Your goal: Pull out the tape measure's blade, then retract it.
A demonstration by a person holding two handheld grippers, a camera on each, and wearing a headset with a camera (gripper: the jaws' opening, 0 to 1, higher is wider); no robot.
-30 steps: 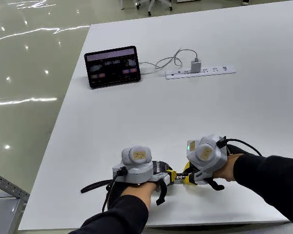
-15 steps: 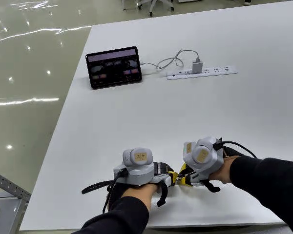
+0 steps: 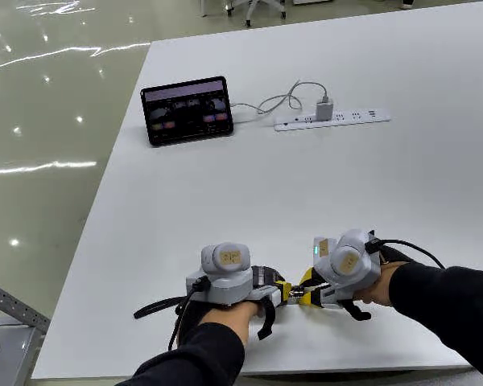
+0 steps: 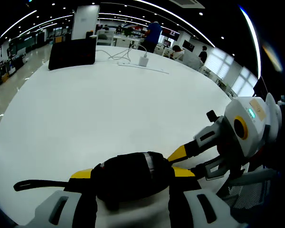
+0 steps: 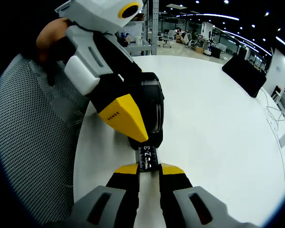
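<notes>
At the lower edge of the white table [image 3: 249, 193] in the head view, a black strap [image 3: 155, 306] trails to the left of my hands, its near end lost under my sleeve. My left gripper [image 4: 132, 172] clamps the black tape measure [image 4: 128, 183] between its yellow-tipped jaws. In the left gripper view the case sits low and centre, and its lower part is cut off behind the jaws. In the head view the case is almost wholly hidden beneath the gripper's grey housing.

Just to the right, my right gripper [image 5: 149, 169] is closed on the blade [image 5: 147, 156], of which a short stretch stands out of the case. The right gripper view shows black numerals on that stretch at the bottom centre of the frame. The blade's tip is covered by the jaws, so I cannot make out its hook. In the head view the blade is too small to pick out between the two grippers. A grey mesh surface [image 5: 33, 142] takes up the left of the right gripper view; what it belongs to is unclear.

Well apart, toward the upper part of the head view, a tablet [image 3: 187, 109] stands with its screen lit, the display too small to read. To its right a cable [image 3: 274, 100] loops to a charger [image 3: 324, 108] plugged into a white power strip [image 3: 332, 119].
</notes>
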